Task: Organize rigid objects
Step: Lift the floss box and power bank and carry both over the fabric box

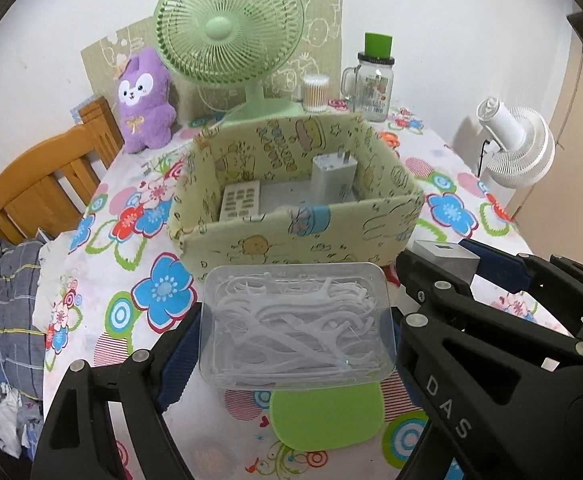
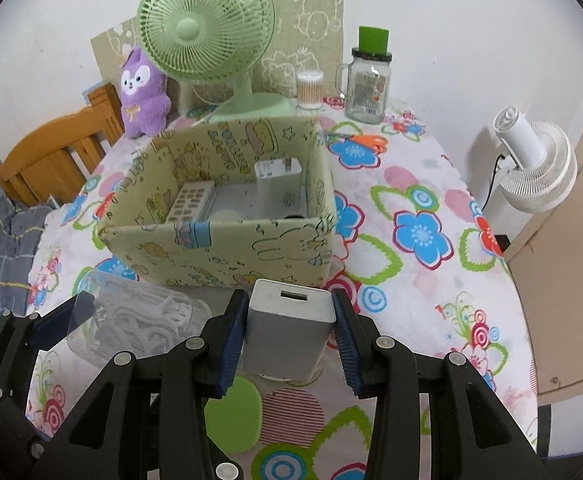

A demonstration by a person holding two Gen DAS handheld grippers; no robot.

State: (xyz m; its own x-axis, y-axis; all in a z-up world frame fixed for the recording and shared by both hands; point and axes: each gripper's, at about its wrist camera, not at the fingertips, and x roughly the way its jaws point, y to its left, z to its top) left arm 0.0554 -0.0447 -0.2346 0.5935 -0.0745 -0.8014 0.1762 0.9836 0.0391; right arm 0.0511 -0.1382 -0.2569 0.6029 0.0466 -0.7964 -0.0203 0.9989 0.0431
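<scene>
My left gripper (image 1: 291,332) is shut on a clear plastic box of white floss picks (image 1: 295,320), held just in front of the yellow cartoon-print storage box (image 1: 291,240). My right gripper (image 2: 287,332) is shut on a grey USB charger block (image 2: 287,332), also just before the storage box (image 2: 219,248). The charger (image 1: 445,258) and right gripper fingers (image 1: 495,264) show at the right of the left wrist view. Inside the box lie a white remote (image 1: 240,200) and a white plug adapter (image 1: 333,178). The floss box (image 2: 131,320) shows at left in the right wrist view.
Behind the box stand a green desk fan (image 1: 229,36), a purple plush (image 1: 145,100), a cotton swab jar (image 1: 314,94) and a glass mug jar (image 1: 373,84). Orange scissors (image 2: 365,142) lie at the back right. A wooden chair (image 1: 47,184) stands left, a white fan (image 1: 519,148) right.
</scene>
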